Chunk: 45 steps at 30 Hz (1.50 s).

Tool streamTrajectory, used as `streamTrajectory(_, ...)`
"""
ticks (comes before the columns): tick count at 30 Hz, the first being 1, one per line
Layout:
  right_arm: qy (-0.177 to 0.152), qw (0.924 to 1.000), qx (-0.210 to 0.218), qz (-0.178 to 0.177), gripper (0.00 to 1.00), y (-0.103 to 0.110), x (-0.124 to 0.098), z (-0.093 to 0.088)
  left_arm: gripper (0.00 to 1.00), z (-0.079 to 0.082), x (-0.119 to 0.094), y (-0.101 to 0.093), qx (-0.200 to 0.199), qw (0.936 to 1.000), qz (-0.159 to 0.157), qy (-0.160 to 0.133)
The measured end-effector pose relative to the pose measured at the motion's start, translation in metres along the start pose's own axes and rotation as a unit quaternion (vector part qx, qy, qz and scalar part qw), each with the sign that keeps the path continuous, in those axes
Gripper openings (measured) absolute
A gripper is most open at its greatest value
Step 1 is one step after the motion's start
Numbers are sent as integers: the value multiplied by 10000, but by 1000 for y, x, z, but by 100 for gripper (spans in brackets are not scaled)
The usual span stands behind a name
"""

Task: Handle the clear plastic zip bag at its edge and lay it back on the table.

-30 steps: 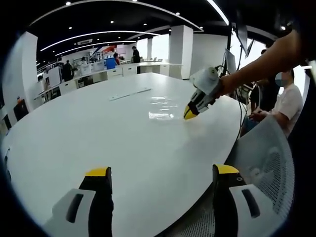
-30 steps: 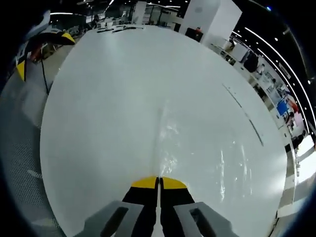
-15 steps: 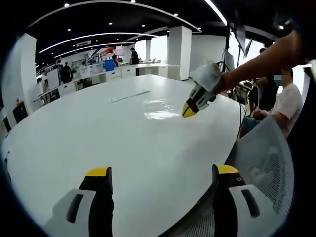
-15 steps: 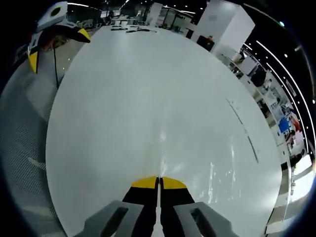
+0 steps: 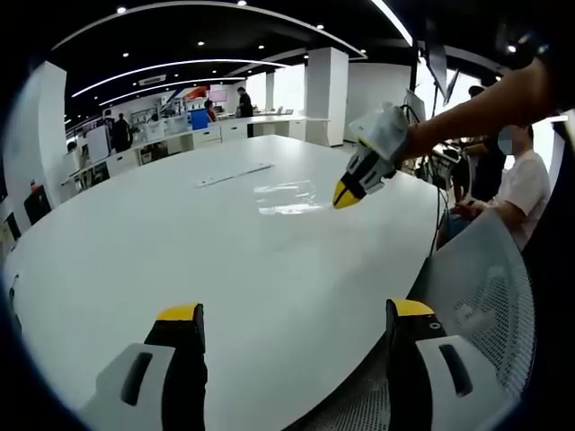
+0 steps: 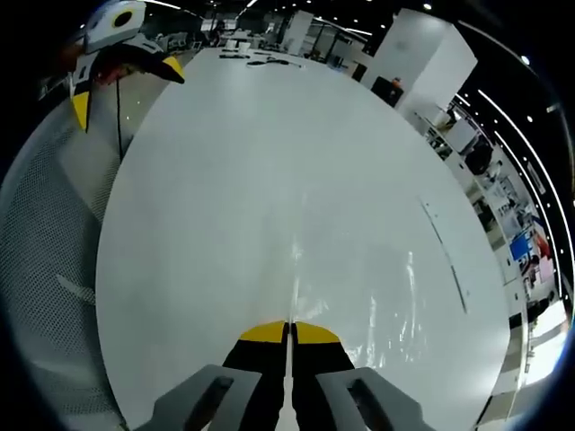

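Pinching the clear plastic zip bag (image 6: 359,305) by its near edge, the right gripper (image 6: 289,329) has its yellow-tipped jaws pressed together, with the thin film running out from between the tips. In the left gripper view the right gripper hangs above the white table (image 5: 180,260), and the bag's glossy sheet trails from its tips toward the tabletop beside it; whether the far part rests on the surface cannot be told. The left gripper (image 5: 295,314) holds nothing, its jaws spread wide over the table's near rim, next to a mesh chair (image 5: 490,296). The step in hand looks like the lift-and-handle stage, with the laying down not yet done. The next move likely calls for lowering the pinched edge flat to the table, then letting the jaws part.
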State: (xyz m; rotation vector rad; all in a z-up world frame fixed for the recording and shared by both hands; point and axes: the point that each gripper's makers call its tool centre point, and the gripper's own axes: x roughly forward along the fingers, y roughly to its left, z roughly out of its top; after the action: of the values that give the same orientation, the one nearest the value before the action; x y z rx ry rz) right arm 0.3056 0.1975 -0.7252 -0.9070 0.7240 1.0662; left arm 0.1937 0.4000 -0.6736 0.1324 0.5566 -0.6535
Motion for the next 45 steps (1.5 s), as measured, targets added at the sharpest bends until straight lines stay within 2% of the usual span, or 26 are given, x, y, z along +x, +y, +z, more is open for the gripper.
streamTrajectory(11,-138,9995,-281,-18,0,-1,-11,18,81,5,2,-3,64,10000,-58,-29)
streamTrajectory(19,-201,9987,-470,-5,0,-4,-14,22,80,5,3,-6,98,9999,-91,-1)
streamTrajectory(45,-395,9951,-906,27,0,20,-37,35,79,8,9,-12,197,9996,-197,4)
